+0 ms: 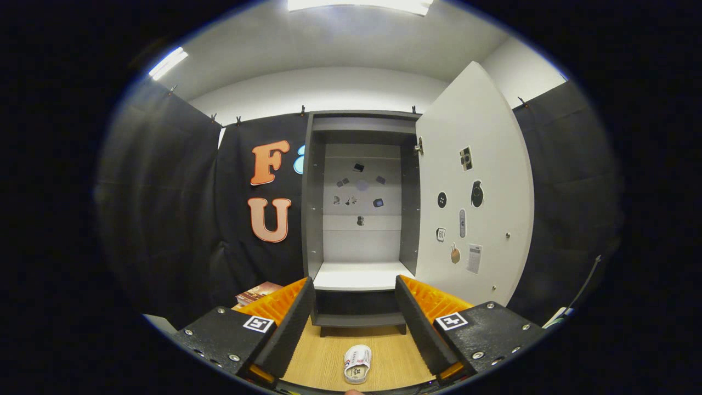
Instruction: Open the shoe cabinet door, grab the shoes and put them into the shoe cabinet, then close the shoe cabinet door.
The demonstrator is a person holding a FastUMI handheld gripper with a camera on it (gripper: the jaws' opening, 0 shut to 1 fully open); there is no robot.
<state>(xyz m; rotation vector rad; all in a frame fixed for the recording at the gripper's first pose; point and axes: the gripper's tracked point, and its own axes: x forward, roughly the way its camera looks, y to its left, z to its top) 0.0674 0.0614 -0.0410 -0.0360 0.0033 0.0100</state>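
The grey shoe cabinet (362,208) stands straight ahead with its white door (477,192) swung fully open to the right. Its white shelf (359,276) is bare, and small stickers dot the back panel and the inside of the door. A small white shoe (357,363) lies on the wooden floor below, between my fingers and close in front of the cabinet's foot. My gripper (355,296) is open, its black and orange fingers (290,318) spread wide on either side of the shoe, well above it and touching nothing.
The wooden floor (323,356) runs from the fingers to the cabinet. A brown booklet-like thing (258,292) lies on the floor left of the cabinet. Black cloth walls close in on both sides. The open door juts toward me on the right.
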